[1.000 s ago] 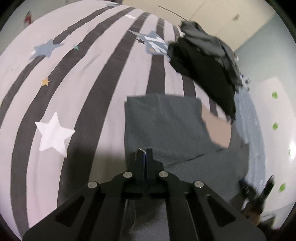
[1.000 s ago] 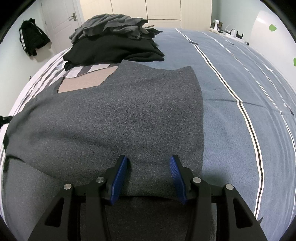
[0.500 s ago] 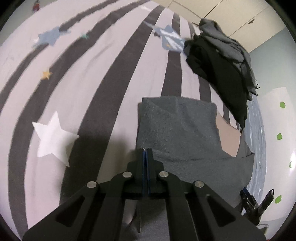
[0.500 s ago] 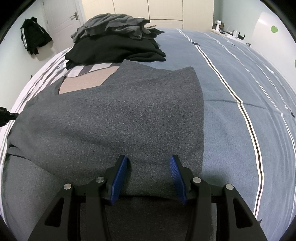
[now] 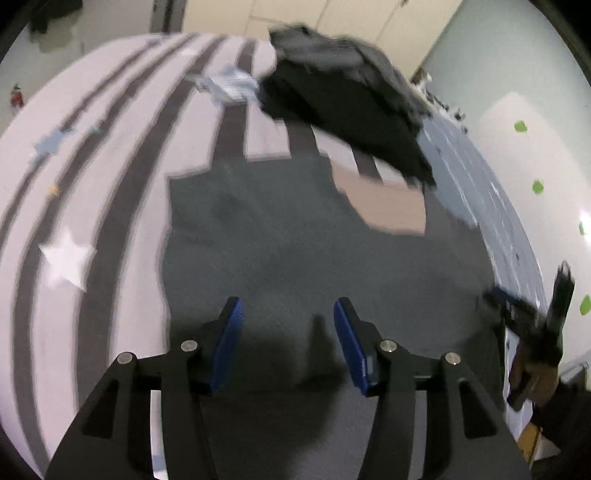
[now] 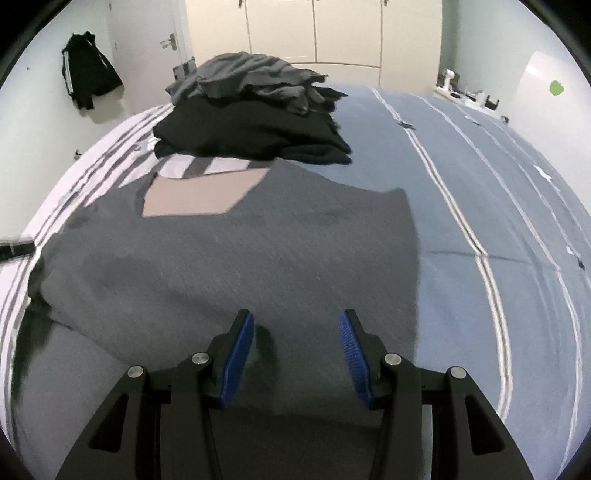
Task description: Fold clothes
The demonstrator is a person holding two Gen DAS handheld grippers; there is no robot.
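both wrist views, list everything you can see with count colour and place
grey garment: 1, dark grey with a beige panel, spread flat on the bed below both grippers
clothes pile: 1, black below and grey on top, beyond the garment's far edge
bed cover: 1, blue with white stripes on one side, pale with dark stripes and stars on the other
jacket: 1, black with white stripes, hanging on the wall beside the door
wardrobe doors: cream, behind the bed
green stickers: several, on the wall
left gripper: black, blue pads, jaws opening, nothing between them
right gripper: black, blue pads, open above the garment
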